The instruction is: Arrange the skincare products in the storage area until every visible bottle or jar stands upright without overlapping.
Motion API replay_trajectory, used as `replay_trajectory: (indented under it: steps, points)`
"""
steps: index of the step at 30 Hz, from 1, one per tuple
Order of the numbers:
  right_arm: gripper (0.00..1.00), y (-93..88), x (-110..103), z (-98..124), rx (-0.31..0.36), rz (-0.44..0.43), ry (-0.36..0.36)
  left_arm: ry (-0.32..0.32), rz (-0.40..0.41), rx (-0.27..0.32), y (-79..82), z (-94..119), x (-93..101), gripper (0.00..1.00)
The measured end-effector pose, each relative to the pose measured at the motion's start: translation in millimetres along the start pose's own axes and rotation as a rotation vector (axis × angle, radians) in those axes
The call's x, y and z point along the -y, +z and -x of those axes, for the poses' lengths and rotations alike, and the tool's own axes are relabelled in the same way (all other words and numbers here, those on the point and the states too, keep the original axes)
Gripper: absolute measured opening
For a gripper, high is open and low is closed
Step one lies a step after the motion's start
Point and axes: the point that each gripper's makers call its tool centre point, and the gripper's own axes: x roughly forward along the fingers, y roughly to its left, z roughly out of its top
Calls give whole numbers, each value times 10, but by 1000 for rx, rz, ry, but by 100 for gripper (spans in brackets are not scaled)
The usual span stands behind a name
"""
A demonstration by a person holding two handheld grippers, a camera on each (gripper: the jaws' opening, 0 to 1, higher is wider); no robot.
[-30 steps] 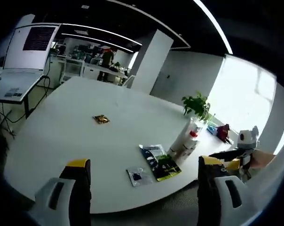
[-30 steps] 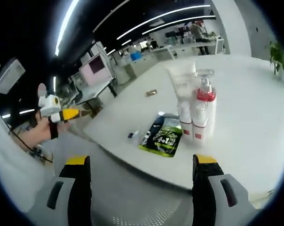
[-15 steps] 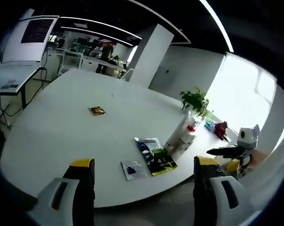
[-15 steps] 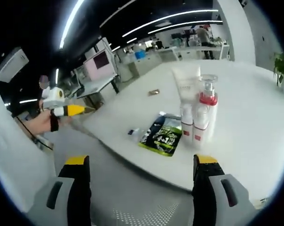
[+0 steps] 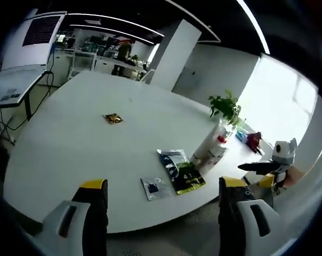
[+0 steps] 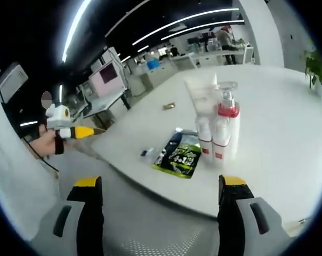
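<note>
A: How do the jaws stand?

B: Spread wide on both, gripping nothing. The left gripper [image 5: 159, 213] rises from the bottom of the left gripper view, the right gripper [image 6: 157, 213] likewise in the right gripper view, and both hang off the edge of the white table [image 5: 70, 138].

A: And the skincare products?

B: Bunched in one tight cluster. In the right gripper view the pump bottle [image 6: 225, 133] with its red collar stands right of centre, the white tube [image 6: 199, 98] upright just behind it, and a smaller bottle [image 6: 204, 137] pressed against its left side. In the left gripper view the cluster [image 5: 212, 149] sits right of centre, beyond the right-hand jaw.

A: So how far along?

B: They look upright already, I'd judge, but they touch and hide one another, so spacing them out is left. Two flat sachets lie low on the table: a green sachet [image 6: 179, 156] left of the bottles, a small dark sachet [image 5: 153, 188] nearer the edge.

A: Within reach?

B: No. The bottles stand well ahead of the jaws, above the gap in both views.
</note>
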Motion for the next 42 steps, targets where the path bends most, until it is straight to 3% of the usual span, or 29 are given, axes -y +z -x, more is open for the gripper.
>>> replay_trajectory:
  steps: [4, 7, 13, 24, 30, 32, 34, 38, 42]
  points:
    - [89, -21, 16, -38, -16, 22, -13, -5, -48, -40, 45, -180, 47, 82]
    - [89, -56, 46, -57, -34, 32, -14, -5, -87, -68, 124, -363, -26, 83]
    - [88, -1, 102, -24, -7, -65, -4, 42, -96, -190, 147, -661, -228, 85]
    - [87, -1, 112, -49, -33, -151, 3, 163, -42, -364, 232, -1106, -477, 86]
    - [87, -34, 105, -65, -57, -139, -3, 207, -2, -406, 368, -1458, -634, 88]
    - [88, -45, 121, -66, -61, -135, -14, 224, 7, -412, 428, -1615, -792, 88]
    - [88, -47, 126, -68, -63, -132, -20, 237, 18, -420, 462, -1663, -808, 88]
    - [88, -69, 129, -77, -75, -118, -30, 312, 75, -441, 463, -1901, -996, 90]
    - [88, -74, 152, -78, -73, -123, -34, 444, 158, -440, 497, -2042, -1188, 94]
